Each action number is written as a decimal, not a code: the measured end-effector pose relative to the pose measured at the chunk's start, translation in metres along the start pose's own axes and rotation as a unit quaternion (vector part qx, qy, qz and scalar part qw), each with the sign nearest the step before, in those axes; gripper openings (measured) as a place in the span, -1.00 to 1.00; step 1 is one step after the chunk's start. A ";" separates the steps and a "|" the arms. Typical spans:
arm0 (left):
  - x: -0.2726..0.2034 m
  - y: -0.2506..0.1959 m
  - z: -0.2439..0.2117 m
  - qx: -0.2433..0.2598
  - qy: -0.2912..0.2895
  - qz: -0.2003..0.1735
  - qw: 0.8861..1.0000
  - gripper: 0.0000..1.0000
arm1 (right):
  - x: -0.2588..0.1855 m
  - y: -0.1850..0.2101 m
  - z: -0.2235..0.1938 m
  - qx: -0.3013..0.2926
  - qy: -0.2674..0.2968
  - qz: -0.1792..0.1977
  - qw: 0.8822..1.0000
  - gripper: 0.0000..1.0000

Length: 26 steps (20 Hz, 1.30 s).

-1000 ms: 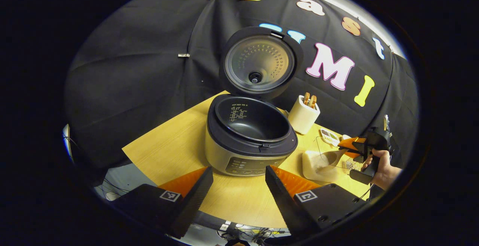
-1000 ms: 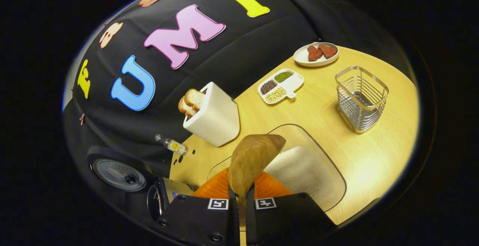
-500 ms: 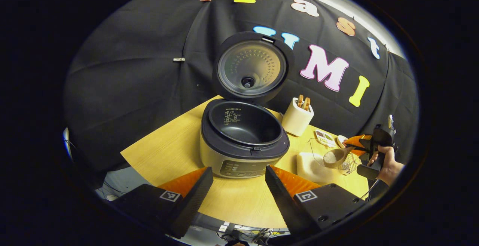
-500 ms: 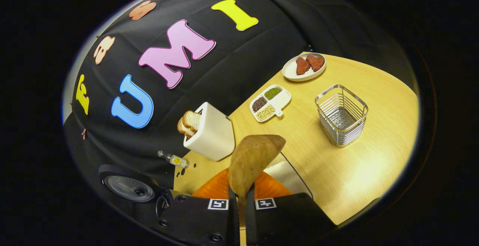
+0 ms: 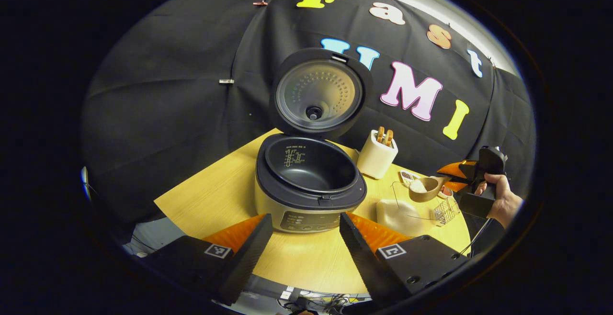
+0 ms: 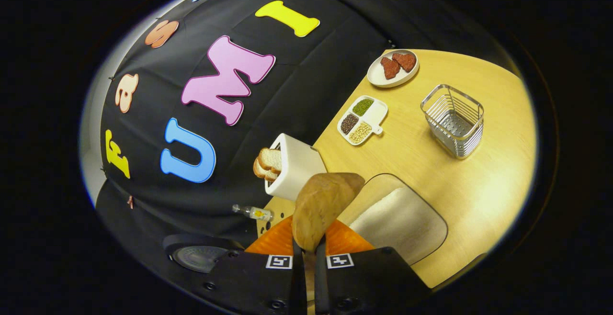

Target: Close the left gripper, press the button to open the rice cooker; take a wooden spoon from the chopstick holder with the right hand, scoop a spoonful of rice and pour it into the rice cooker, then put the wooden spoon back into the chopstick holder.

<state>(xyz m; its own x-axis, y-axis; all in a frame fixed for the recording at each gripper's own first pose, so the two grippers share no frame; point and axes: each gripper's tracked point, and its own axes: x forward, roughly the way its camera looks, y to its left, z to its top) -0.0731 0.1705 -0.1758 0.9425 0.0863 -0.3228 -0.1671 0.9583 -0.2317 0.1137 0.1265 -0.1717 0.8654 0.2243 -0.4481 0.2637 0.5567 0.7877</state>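
The rice cooker (image 5: 306, 205) stands open on the table, lid (image 5: 317, 92) upright and its dark inner pot (image 5: 313, 164) bare. My left gripper (image 5: 304, 238) is open just in front of the cooker, holding nothing. At the right, a hand (image 5: 500, 205) holds my right gripper (image 5: 455, 177), which is shut on the wooden spoon (image 5: 424, 188); rice lies in the bowl. The spoon hovers above the rice container (image 5: 402, 209), right of the cooker. In the right gripper view the spoon's back (image 6: 323, 202) rises from my right gripper (image 6: 306, 260). The wire chopstick holder (image 6: 452, 121) stands bare of utensils.
A white toaster with bread slices (image 6: 294, 166) stands by the wall next to the cooker. A divided tray of beans (image 6: 361, 121) and a plate with red pieces (image 6: 392, 68) lie farther back. A small bottle (image 6: 254, 213) lies near the cooker's lid (image 6: 198, 257).
My right gripper lifted the spoon, loaded with rice, out of the rice container and raised it. My left gripper drew back a little from the cooker and stayed open.
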 end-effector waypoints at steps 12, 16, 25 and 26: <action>0.002 0.046 0.026 -0.017 -0.026 0.019 0.999 0.91 | 0.028 0.109 -0.086 0.014 0.056 0.070 0.996 -0.78; 0.000 0.065 0.029 -0.001 -0.034 0.040 0.999 0.92 | 0.042 0.135 -0.124 -0.032 0.076 0.087 0.993 -0.78; 0.000 0.093 0.025 -0.021 -0.028 0.064 0.997 0.91 | 0.056 0.187 -0.199 -0.227 0.089 0.146 0.959 -0.78; 0.000 0.096 0.024 -0.023 -0.028 0.067 0.997 0.91 | 0.055 0.192 -0.206 -0.257 0.084 0.154 0.950 -0.77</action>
<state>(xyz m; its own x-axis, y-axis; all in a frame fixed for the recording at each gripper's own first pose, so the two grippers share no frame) -0.0825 0.2694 -0.1758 0.9252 0.2284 -0.3029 -0.3043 0.9237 -0.2329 0.1237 0.4102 -0.1320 0.7765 0.5397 -0.3251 -0.2713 0.7521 0.6005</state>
